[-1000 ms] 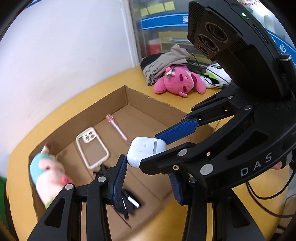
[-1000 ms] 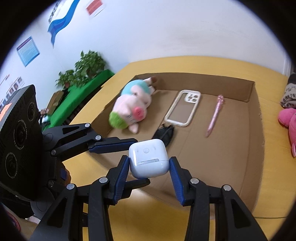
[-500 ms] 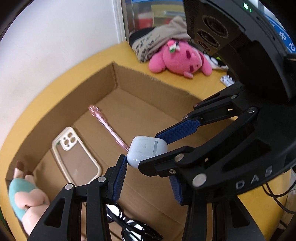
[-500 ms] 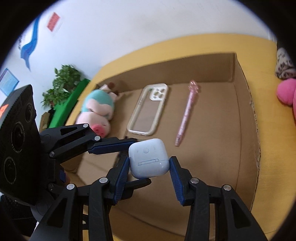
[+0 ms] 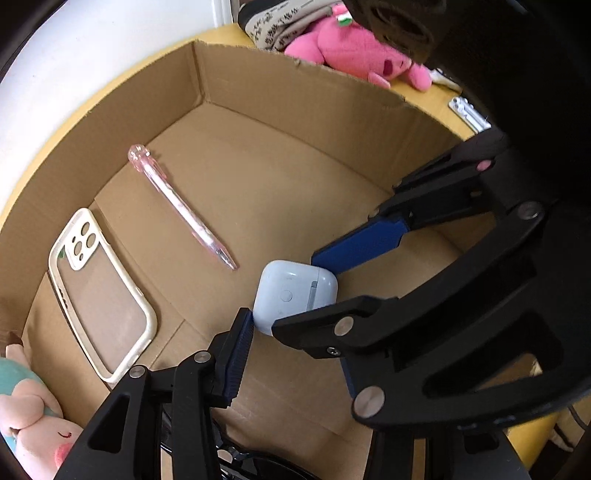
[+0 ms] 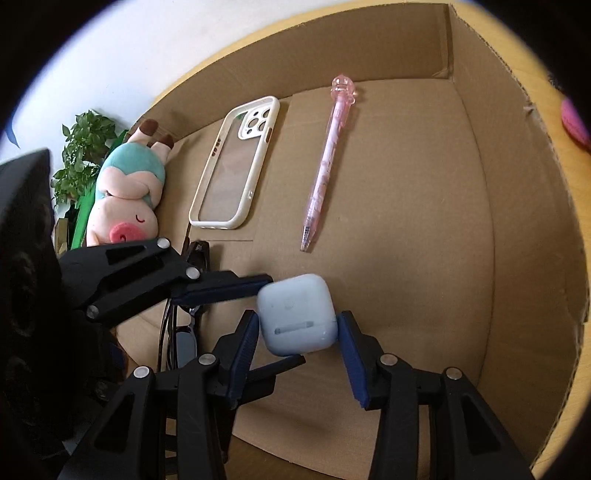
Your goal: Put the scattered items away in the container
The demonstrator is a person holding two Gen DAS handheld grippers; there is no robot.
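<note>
A white earbud case (image 5: 293, 295) (image 6: 297, 319) is held between the blue pads of both grippers, low inside the cardboard box (image 5: 258, 85) (image 6: 517, 184). My right gripper (image 6: 297, 332) is shut on its two sides. My left gripper (image 5: 295, 317) comes in from the left in the right wrist view (image 6: 229, 288) and presses the case's other faces. In the box lie a pink pen (image 5: 181, 206) (image 6: 328, 158), a cream phone case (image 5: 99, 295) (image 6: 236, 162), a pig plush (image 5: 26, 413) (image 6: 127, 192) and black glasses (image 6: 184, 325).
A pink plush (image 5: 351, 48) and a printed grey cloth (image 5: 273, 22) lie on the yellow table beyond the box's far wall. A small white object (image 5: 467, 110) lies at the right. A green plant (image 6: 81, 155) stands past the table.
Both grippers have moved down and forward together with the earbud case, from above the box rim to low inside the box. The grip has not changed.
</note>
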